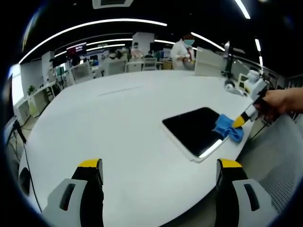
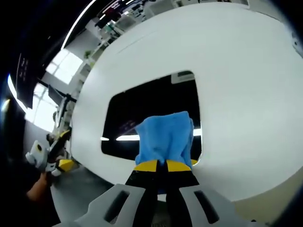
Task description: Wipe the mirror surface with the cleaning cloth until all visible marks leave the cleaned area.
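Mirror, left gripper view: mirror (image 1: pixel 196 130) lies flat on the white tabletop (image 1: pixel 128 123), close to the edge nearest the right tool, its face dark and reflecting a strip of ceiling light.
Cloth, left gripper view: blue cloth (image 1: pixel 228 127) rests on the mirror's near corner, pinched in the right tool (image 1: pixel 239 121), which a hand (image 1: pixel 283 101) guides.
Left tool, left gripper view: left tool (image 1: pixel 158 177) hangs over bare tabletop, well apart from the mirror, jaws spread wide with nothing between them.
Mirror, right gripper view: dark glass (image 2: pixel 151 113) fills the middle; any marks are too faint to tell.
Cloth, right gripper view: cloth (image 2: pixel 165 137) spreads forward onto the glass from the right tool (image 2: pixel 157 165), whose yellow-tipped jaws are pressed together on its bunched end.
Doing it well: I judge the wipe is at one corner; press the cloth flat, sweep in overlapping straight passes toward the far edge, and keep the pinch firm.
Watch for: the mirror may slide on the smooth tabletop near the edge; the free left tool could steady it.
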A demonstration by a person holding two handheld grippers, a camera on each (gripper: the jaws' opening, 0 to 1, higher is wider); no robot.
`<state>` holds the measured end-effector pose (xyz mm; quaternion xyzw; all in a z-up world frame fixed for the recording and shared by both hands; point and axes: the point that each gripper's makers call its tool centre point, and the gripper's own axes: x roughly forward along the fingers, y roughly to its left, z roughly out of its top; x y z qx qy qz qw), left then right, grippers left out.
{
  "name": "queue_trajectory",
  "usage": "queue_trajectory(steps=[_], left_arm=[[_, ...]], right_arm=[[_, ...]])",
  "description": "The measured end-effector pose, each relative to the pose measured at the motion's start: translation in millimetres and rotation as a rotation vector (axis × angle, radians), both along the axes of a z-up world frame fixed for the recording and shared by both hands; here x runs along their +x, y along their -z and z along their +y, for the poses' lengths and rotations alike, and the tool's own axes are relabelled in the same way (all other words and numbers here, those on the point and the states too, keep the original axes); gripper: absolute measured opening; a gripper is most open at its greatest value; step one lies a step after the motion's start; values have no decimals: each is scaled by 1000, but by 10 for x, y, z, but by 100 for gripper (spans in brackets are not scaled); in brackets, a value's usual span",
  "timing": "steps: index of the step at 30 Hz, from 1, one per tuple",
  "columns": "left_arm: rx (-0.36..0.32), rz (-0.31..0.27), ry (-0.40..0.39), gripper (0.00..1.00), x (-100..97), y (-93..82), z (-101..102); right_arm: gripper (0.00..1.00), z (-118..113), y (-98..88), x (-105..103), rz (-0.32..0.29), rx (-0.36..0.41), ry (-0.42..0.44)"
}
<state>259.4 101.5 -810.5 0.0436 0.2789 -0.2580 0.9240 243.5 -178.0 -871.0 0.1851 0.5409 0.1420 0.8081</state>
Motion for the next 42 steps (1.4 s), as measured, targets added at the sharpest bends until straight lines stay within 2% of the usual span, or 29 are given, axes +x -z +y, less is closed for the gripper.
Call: queue_trajectory(steps=[16, 29, 42], left_arm=[[14, 9, 17, 100, -10, 29, -19], [8, 10, 19, 100, -7, 34, -25], [7, 7, 20, 100, 2, 35, -27]], right_arm=[[0, -212, 9, -29, 7, -8, 21], [0, -199, 0, -24, 8, -17, 18], [0, -192, -13, 119, -7, -22, 29]])
